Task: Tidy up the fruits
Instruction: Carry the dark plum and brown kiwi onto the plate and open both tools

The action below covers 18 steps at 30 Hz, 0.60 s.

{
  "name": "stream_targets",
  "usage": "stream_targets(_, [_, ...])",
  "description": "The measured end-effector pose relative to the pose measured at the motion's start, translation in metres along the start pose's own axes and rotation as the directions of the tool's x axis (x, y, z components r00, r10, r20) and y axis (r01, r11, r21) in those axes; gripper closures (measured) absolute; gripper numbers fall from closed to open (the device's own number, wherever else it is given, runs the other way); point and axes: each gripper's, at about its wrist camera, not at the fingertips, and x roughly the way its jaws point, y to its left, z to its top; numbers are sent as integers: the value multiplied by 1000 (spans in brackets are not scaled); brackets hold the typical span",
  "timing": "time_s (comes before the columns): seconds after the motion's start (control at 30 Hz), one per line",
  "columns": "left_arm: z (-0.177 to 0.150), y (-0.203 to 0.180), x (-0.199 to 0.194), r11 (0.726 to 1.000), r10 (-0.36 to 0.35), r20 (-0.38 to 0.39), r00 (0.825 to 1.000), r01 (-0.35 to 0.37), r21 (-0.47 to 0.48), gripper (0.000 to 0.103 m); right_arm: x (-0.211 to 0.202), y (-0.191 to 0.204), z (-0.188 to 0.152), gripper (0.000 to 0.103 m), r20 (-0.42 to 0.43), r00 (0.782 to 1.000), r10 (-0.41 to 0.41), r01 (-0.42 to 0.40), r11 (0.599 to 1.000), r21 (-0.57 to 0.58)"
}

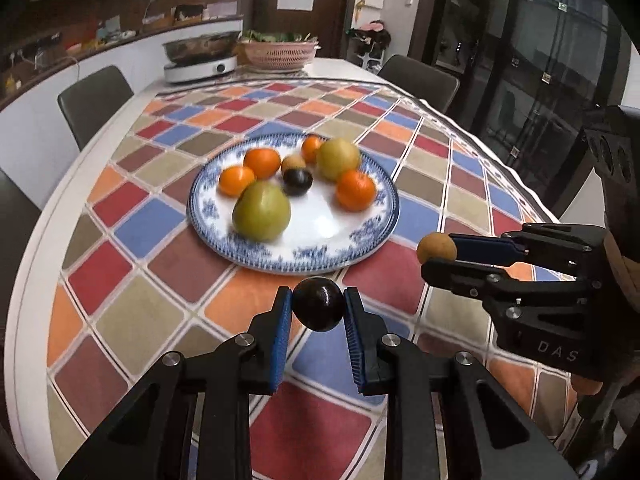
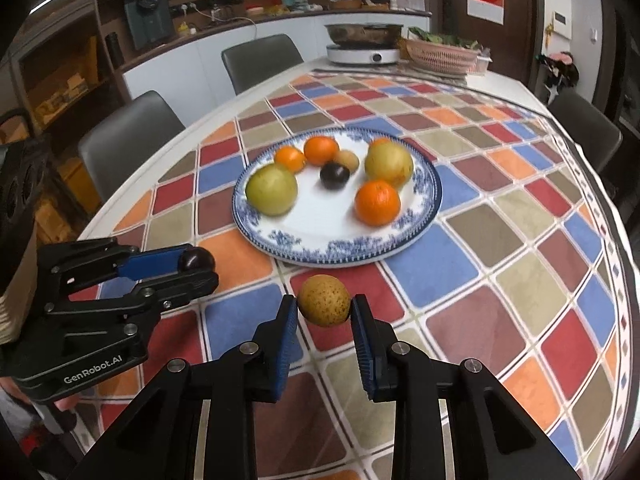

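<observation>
A blue-and-white plate (image 1: 372,236) (image 2: 424,216) sits mid-table with several fruits: two green pears (image 1: 262,210) (image 2: 272,189), several oranges (image 1: 355,189) (image 2: 377,203), a dark plum (image 1: 298,181) (image 2: 334,175) and a small tan fruit (image 1: 293,163) (image 2: 346,159). My left gripper (image 1: 318,309) (image 2: 198,260) is shut on a dark plum (image 1: 318,309) (image 2: 196,260), held just short of the plate's near rim. My right gripper (image 2: 325,300) (image 1: 436,249) is shut on a small speckled tan fruit (image 2: 325,300) (image 1: 436,247), also near the plate's front edge.
A colourful checked tablecloth (image 1: 160,288) (image 2: 500,240) covers the table. At the far end stand a hotplate with a metal pan (image 1: 200,56) (image 2: 364,46) and a pink basket of greens (image 1: 278,52) (image 2: 444,54). Grey chairs (image 1: 94,100) (image 2: 128,140) surround the table.
</observation>
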Motion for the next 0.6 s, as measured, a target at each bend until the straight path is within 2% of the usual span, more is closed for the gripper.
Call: stream_targets(0.6, [64, 15, 31, 999, -2, 23, 1000, 1, 50, 77, 23, -19, 62, 74, 17, 1000, 14, -13, 999, -53])
